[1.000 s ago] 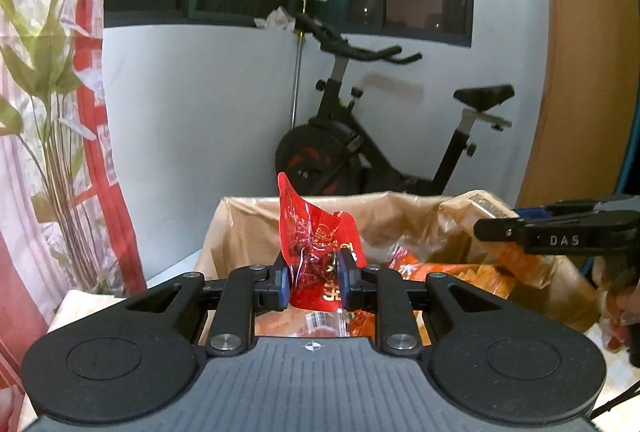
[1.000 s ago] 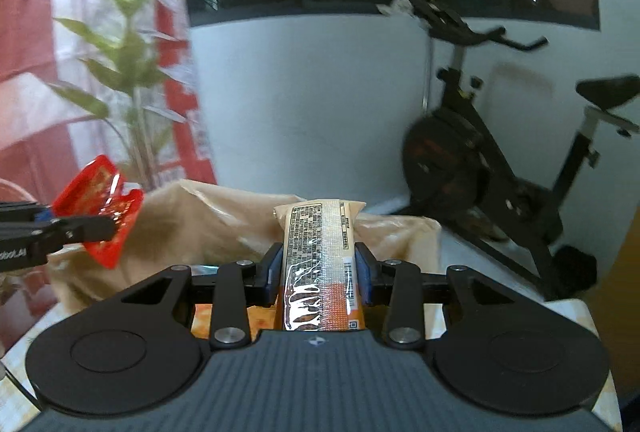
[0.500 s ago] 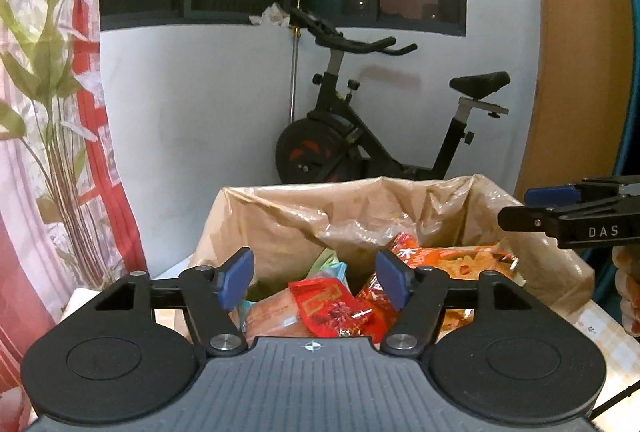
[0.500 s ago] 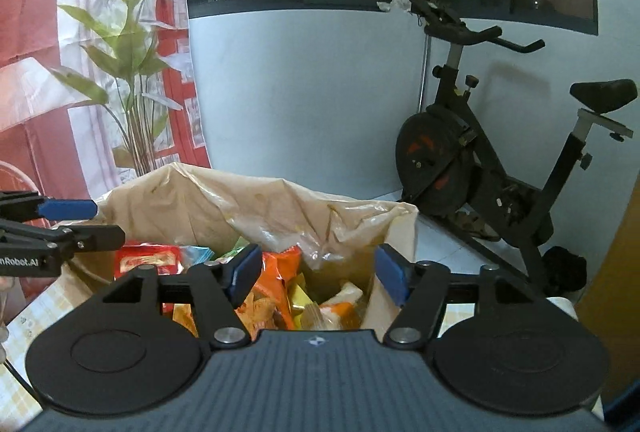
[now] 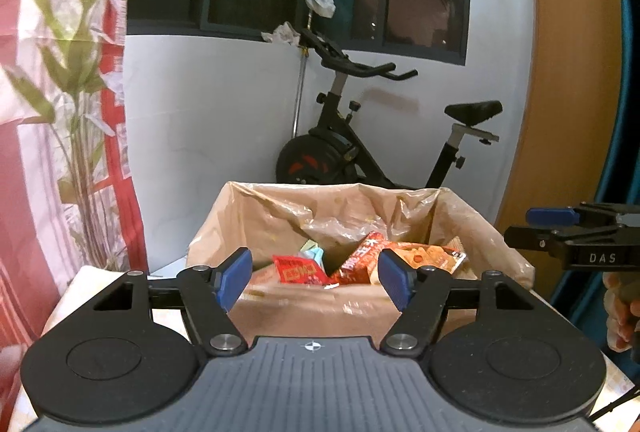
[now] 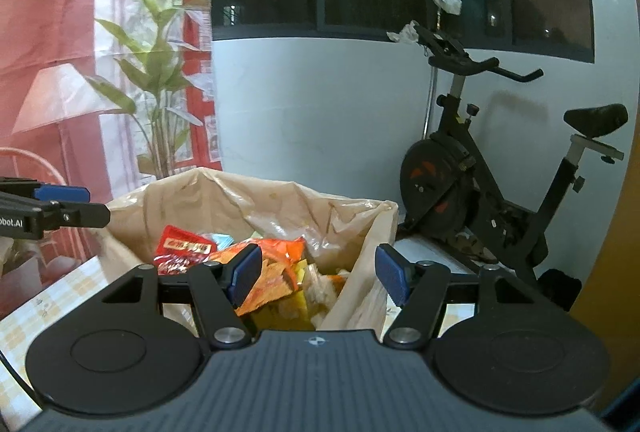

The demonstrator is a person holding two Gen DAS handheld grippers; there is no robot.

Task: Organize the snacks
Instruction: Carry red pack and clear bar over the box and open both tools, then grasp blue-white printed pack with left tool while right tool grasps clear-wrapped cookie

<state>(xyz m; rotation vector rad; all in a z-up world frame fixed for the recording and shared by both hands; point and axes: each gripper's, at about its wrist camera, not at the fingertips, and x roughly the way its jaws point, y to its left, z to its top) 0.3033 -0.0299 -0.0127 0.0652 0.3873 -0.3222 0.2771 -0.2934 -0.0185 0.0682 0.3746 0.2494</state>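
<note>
Two blue pads stand wide apart on your left gripper (image 5: 315, 277) in the left wrist view, with nothing between them; it is level and faces the box (image 5: 312, 316) lined with a brown plastic bag (image 5: 288, 216). The gripper's body cuts off the near wall of the box, and the snacks inside show only above the rim: a red packet (image 5: 298, 269) lying flat, a tilted red and orange packet (image 5: 362, 256) beside it, and an orange one (image 5: 434, 256) further right; their print is too blurred to read. At the right edge your right gripper (image 5: 560, 228) reaches in sideways, cut off by the frame, and part of your right hand (image 5: 620, 308) shows below it. In the right wrist view your right gripper (image 6: 319, 274) is likewise spread wide and holds nothing, level above the near right corner of the box (image 6: 360, 296). Its left finger covers part of an orange crinkled packet (image 6: 272, 272); the red packet (image 6: 182, 248) lies at the left, and the pale pieces deeper down are hard to make out. Your left gripper (image 6: 60, 204) pokes in from the left edge, mostly out of frame. The counter (image 6: 48, 296) shows a yellow checked cloth at the lower left.
</note>
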